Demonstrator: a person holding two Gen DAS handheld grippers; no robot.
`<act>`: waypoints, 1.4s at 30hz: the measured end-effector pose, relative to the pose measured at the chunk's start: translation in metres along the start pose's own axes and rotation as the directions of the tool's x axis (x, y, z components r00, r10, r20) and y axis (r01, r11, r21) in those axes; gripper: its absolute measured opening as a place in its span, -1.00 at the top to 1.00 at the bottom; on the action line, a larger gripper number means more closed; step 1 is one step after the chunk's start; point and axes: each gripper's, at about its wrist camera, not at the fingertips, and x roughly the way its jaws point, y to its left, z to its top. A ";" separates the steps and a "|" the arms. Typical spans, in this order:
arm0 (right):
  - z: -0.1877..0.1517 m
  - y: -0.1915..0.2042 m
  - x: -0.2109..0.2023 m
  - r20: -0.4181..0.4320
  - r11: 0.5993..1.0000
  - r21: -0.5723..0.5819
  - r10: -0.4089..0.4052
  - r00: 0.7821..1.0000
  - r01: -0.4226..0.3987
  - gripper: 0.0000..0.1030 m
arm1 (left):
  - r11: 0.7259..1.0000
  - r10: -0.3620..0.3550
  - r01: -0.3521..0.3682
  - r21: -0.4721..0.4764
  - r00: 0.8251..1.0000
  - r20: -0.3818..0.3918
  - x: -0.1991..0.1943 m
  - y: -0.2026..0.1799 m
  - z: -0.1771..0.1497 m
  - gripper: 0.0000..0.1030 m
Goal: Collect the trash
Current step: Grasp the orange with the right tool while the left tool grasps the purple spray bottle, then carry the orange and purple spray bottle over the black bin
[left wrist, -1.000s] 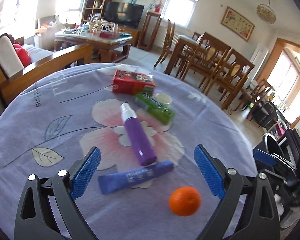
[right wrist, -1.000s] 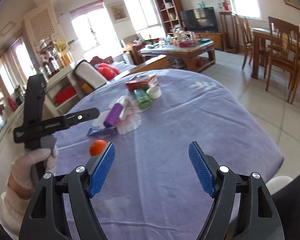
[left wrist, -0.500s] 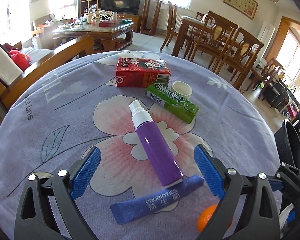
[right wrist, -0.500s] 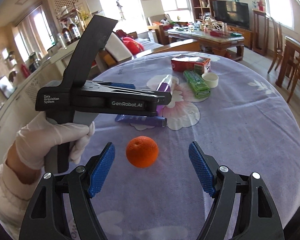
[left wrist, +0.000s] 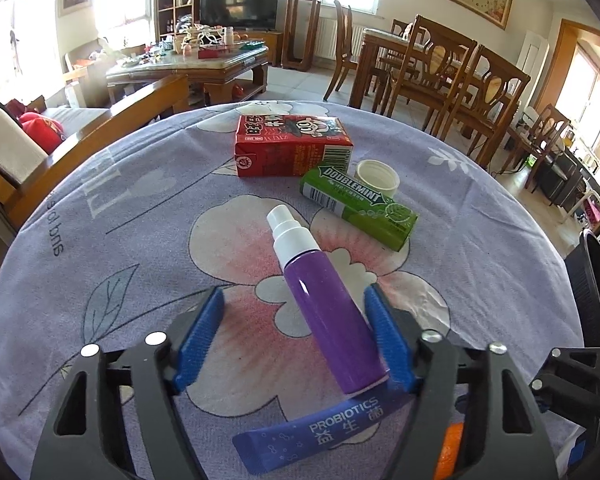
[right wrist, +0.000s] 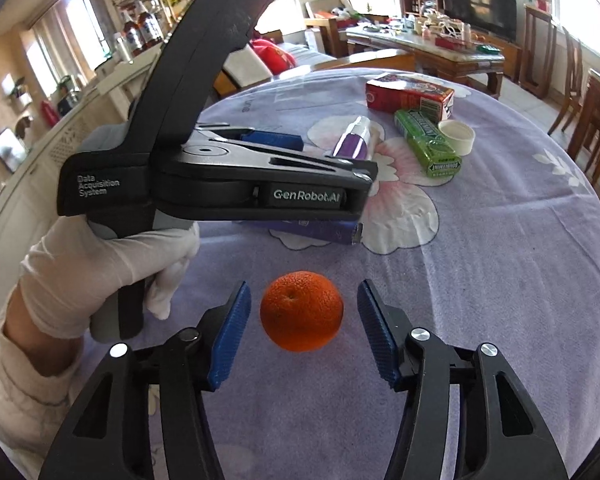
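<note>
Purple plastic spray bottle, lying on the lilac-clothed desk, should be centred between the closing, not-yet-touching jaws of the left gripper, while the round orange fruit is squarely bracketed by the closing right gripper.

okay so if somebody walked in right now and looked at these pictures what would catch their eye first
Probably the bright orange on the lilac flowered tablecloth, sitting between the closing jaws of the right gripper, not yet touched. Next, the purple spray bottle lying between the closing jaws of the left gripper, with a blue probiotics tube just below it. Behind them lie a red carton and a green gum pack.
</note>
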 end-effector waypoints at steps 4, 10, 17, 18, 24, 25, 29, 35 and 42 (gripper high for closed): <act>-0.001 0.003 0.002 -0.003 0.999 -0.022 -0.023 1.000 0.023 0.15 | 1.000 0.015 -0.015 0.011 1.000 0.003 -0.001 0.006 0.000 0.05; 0.000 0.004 0.005 -0.004 0.999 -0.035 -0.038 0.999 0.037 0.25 | 0.999 -0.029 0.030 -0.036 0.999 0.014 -0.004 0.023 0.002 0.48; -0.002 -0.003 -0.007 0.041 1.000 -0.009 -0.027 0.999 0.028 0.27 | 0.998 -0.054 0.056 -0.041 0.997 0.061 -0.018 0.026 -0.004 0.51; -0.002 -0.004 -0.011 0.052 1.000 -0.005 -0.023 0.998 0.023 0.27 | 0.998 -0.051 0.054 -0.035 0.996 0.067 -0.021 0.025 -0.004 0.51; -0.008 -0.015 -0.033 0.107 1.000 0.017 -0.020 0.994 0.018 0.27 | 0.998 -0.053 0.055 -0.013 0.991 0.126 -0.046 0.015 -0.004 0.51; -0.010 -0.017 -0.038 0.118 1.000 0.022 -0.019 0.993 0.016 0.27 | 0.998 -0.057 0.059 -0.010 0.989 0.135 -0.050 0.012 -0.005 0.51; -0.019 -0.026 -0.061 0.162 0.999 0.050 -0.026 0.986 0.018 0.27 | 0.997 -0.076 0.077 0.000 0.982 0.173 -0.063 0.003 -0.005 0.51; -0.037 -0.045 -0.096 0.214 0.995 0.095 -0.053 0.975 0.033 0.27 | 0.992 -0.128 0.123 0.036 0.968 0.215 -0.082 -0.026 -0.005 0.51; -0.060 -0.082 -0.140 0.278 0.983 0.173 -0.114 0.954 0.067 0.27 | 0.975 -0.216 0.194 0.112 0.942 0.258 -0.100 -0.082 0.000 0.51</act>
